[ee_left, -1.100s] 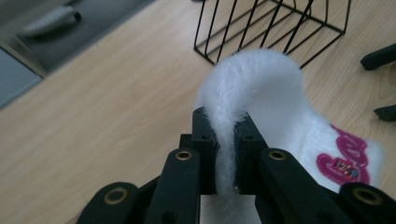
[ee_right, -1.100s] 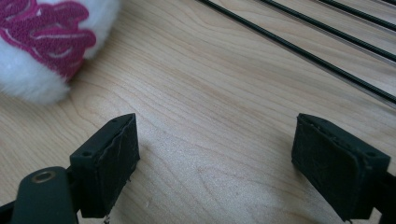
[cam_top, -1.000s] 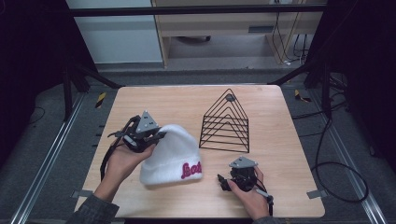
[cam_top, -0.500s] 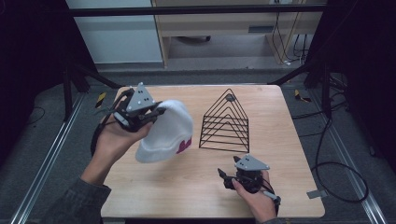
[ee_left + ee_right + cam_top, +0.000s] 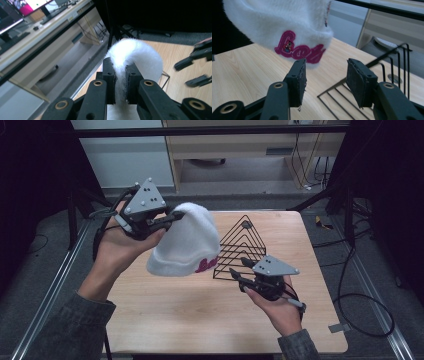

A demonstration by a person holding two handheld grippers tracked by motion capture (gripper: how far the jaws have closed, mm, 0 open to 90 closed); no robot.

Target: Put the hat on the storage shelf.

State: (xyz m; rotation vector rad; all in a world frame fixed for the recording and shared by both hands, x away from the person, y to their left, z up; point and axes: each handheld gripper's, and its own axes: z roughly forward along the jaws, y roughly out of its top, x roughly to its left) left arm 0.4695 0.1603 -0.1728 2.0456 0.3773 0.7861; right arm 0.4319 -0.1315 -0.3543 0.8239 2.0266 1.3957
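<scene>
A fluffy white beanie (image 5: 187, 242) with pink lettering (image 5: 206, 266) hangs in the air over the table's left half. My left gripper (image 5: 172, 216) is shut on the top of the beanie (image 5: 135, 53); in the left gripper view its two pads pinch the white fabric. My right gripper (image 5: 236, 269) is raised above the table at the beanie's lower right, near the lettering (image 5: 298, 48). Its jaws have just been closing and stand apart, with nothing between the pads (image 5: 299, 75).
A black wire pyramid rack (image 5: 245, 245) stands on the wooden table (image 5: 200, 320) behind my right gripper, close to the hanging beanie. The rack's wires (image 5: 387, 67) run just beyond my right gripper's pads. Cables trail off the table's right side.
My left gripper has lifted the beanie off the table into the air. My right gripper rose from the front right of the table toward the beanie's rim and its jaws narrowed.
</scene>
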